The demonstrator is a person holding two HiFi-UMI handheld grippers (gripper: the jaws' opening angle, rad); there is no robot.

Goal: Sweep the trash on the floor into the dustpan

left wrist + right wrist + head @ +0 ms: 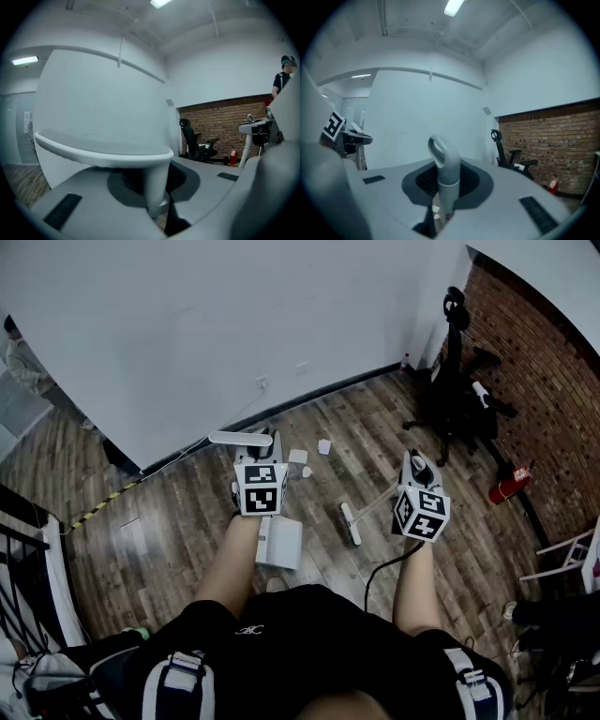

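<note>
A white long-handled dustpan [280, 542] is seen set on the wood-plank floor [178, 521], with its upright T-topped handle [154, 185] clamped between the closed fingers of the left gripper [263, 457]. Just right of the dustpan, a pale grey broom [350, 524] is held by its loop-ended handle [446, 173] in the shut fingers of the right gripper [418, 472]. White paper scraps [298, 457] are scattered beyond the dustpan, towards the white wall [234, 324]. A black office chair [455, 399] is parked well to the dustpan's right.
</note>
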